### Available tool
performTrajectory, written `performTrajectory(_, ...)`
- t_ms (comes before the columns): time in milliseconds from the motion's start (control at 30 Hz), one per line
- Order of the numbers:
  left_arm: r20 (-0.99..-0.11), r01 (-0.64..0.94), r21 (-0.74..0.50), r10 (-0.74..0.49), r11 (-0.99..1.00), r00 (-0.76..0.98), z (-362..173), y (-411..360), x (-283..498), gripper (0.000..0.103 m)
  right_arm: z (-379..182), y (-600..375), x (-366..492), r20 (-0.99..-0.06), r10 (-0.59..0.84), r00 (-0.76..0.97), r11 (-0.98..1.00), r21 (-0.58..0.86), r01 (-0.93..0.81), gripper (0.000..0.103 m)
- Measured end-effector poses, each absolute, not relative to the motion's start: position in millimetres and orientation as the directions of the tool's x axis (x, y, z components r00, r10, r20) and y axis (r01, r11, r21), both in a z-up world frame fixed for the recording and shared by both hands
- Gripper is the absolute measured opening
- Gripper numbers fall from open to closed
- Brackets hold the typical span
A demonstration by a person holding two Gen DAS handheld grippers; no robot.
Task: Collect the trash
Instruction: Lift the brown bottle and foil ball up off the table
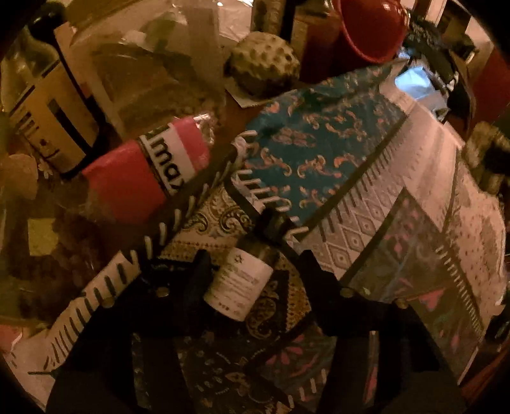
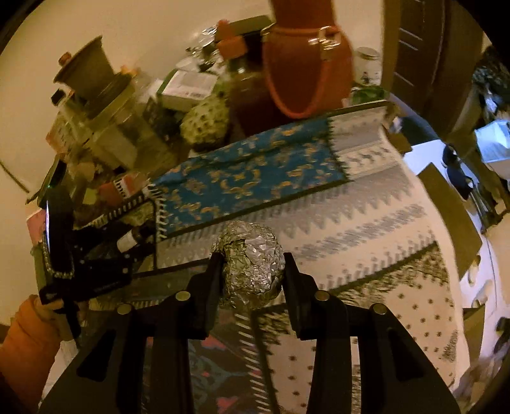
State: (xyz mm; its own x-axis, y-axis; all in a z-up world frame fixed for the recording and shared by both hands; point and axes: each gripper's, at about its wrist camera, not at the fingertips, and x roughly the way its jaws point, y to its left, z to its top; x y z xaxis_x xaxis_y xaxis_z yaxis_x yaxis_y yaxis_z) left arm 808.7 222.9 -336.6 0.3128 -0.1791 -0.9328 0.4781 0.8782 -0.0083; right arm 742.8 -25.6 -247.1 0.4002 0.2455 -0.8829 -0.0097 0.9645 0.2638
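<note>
With the right gripper (image 2: 251, 270) clamped on the foil ball (image 2: 250, 266) and the left gripper (image 1: 251, 270) straddling, apparently unclosed, the small bottle (image 1: 240, 280), the next move likely required closing on it.

My left gripper (image 1: 255, 267) sits in shadow, so I cannot tell whether its fingers actually press the small bottle (image 1: 242, 286), whose label print is too blurred to read. The pink wrapper (image 1: 143, 172) shows only part of its lettering. The red bowl (image 1: 369, 28) is cut off by the top edge. My right fingers hide the sides of the foil ball (image 2: 251, 264), and its underside is out of sight. The orange bag (image 2: 302, 63) runs off the top, and the clutter behind the knobbly fruit (image 2: 207, 121) is smeared.
</note>
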Motion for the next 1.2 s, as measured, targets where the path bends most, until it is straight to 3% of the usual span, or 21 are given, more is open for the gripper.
performTrajectory(33,-0.933,0.471,-0.003,-0.172,0.882,0.317,-336,221,807,0.050,-245,-29,742,-0.880,0.243,0.407,0.965,0.261,-0.013,0.033)
performTrajectory(100,-0.934,0.438,-0.006,-0.161,0.899,0.318,-337,219,805,0.033,-240,-29,740,-0.875,0.246,0.416,0.965,0.261,-0.022,0.033)
performTrajectory(167,-0.939,0.393,-0.003,-0.138,0.920,0.316,-336,218,803,0.028,-236,-31,736,-0.867,0.255,0.427,0.963,0.267,-0.033,0.033)
performTrajectory(333,-0.946,0.303,-0.001,-0.099,0.953,0.308,-332,210,792,0.027,-223,-39,726,-0.840,0.292,0.458,0.954,0.291,-0.075,0.033)
performTrajectory(500,-0.911,0.241,-0.030,-0.126,0.970,0.393,-292,183,757,0.027,-204,-54,707,-0.810,0.322,0.490,0.946,0.297,-0.130,0.033)
performTrajectory(833,-0.754,0.061,-0.072,-0.094,0.996,0.650,-171,116,644,0.027,-141,-104,648,-0.713,0.399,0.576,0.916,0.286,-0.281,0.033)
performTrajectory(1200,-0.600,-0.100,-0.136,-0.001,0.986,0.800,-94,74,523,0.027,-81,-146,581,-0.582,0.494,0.647,0.867,0.276,-0.414,0.033)
